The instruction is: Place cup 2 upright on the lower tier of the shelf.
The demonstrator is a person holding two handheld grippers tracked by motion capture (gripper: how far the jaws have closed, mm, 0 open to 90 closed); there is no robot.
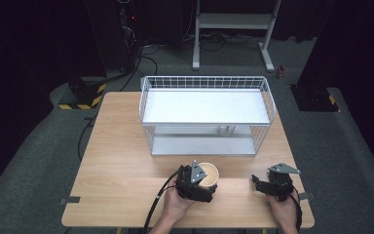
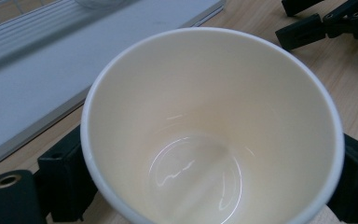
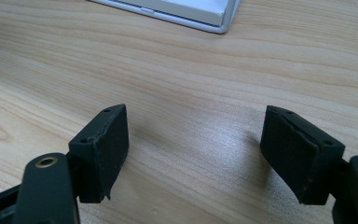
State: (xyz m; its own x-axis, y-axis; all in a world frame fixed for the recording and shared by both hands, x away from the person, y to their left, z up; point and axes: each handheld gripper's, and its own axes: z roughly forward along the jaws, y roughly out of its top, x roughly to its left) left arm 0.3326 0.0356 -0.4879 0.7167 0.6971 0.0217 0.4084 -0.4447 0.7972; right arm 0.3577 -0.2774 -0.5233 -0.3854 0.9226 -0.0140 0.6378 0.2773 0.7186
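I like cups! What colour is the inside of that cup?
The cup is creamy off-white inside with a white rim, best seen in the left gripper view.

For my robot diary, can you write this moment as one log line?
left gripper: fingers around paper cup | right gripper: open, empty | wire basket: behind cup

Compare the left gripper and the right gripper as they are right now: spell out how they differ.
The left gripper has its jaws on either side of the paper cup; the right gripper has nothing but bare table between its jaws. The left gripper sits near the table's middle, in front of the wire basket; the right gripper rests near the table's right edge. Both are black, hand-held and low over the table.
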